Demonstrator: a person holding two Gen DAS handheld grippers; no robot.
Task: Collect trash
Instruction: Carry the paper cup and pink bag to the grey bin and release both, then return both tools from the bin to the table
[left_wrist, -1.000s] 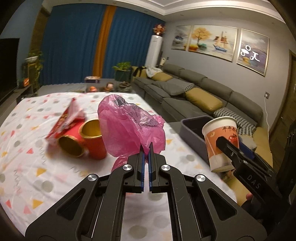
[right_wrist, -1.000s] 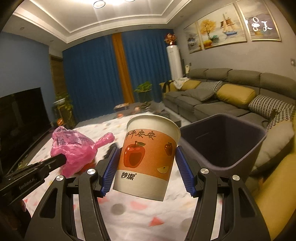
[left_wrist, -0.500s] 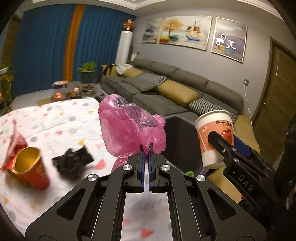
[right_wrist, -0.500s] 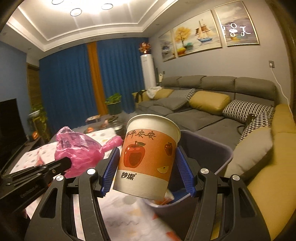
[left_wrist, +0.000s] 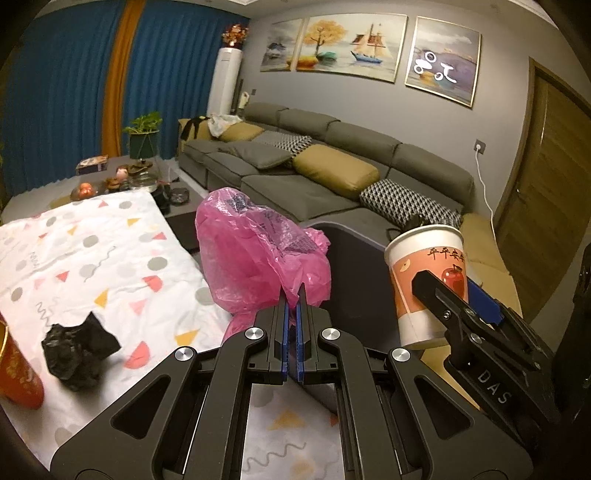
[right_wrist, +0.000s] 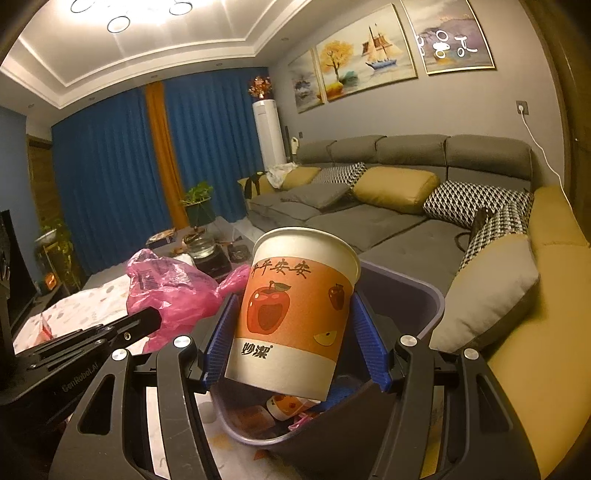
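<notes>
My left gripper (left_wrist: 292, 299) is shut on a crumpled pink plastic bag (left_wrist: 255, 254) and holds it up at the table's right edge, beside the dark grey bin (left_wrist: 354, 280). My right gripper (right_wrist: 293, 332) is shut on a white and orange paper cup (right_wrist: 295, 314) with apple prints, held over the open bin (right_wrist: 413, 299). The bin holds another cup and several scraps (right_wrist: 291, 406). The pink bag (right_wrist: 170, 288) and the left gripper's finger (right_wrist: 140, 321) show at the left of the right wrist view. The cup (left_wrist: 424, 280) shows at the right of the left wrist view.
On the patterned tablecloth (left_wrist: 92, 258) lie a crumpled black bag (left_wrist: 77, 350) and a red and gold cup (left_wrist: 14, 369) at the left edge. A grey sofa (left_wrist: 332, 173) with cushions runs behind the bin. A low table with items (left_wrist: 122, 177) stands farther back.
Both grippers have moved right, from over the table to the bin. The cup now hangs over the bin's opening and the pink bag is at the bin's side.
</notes>
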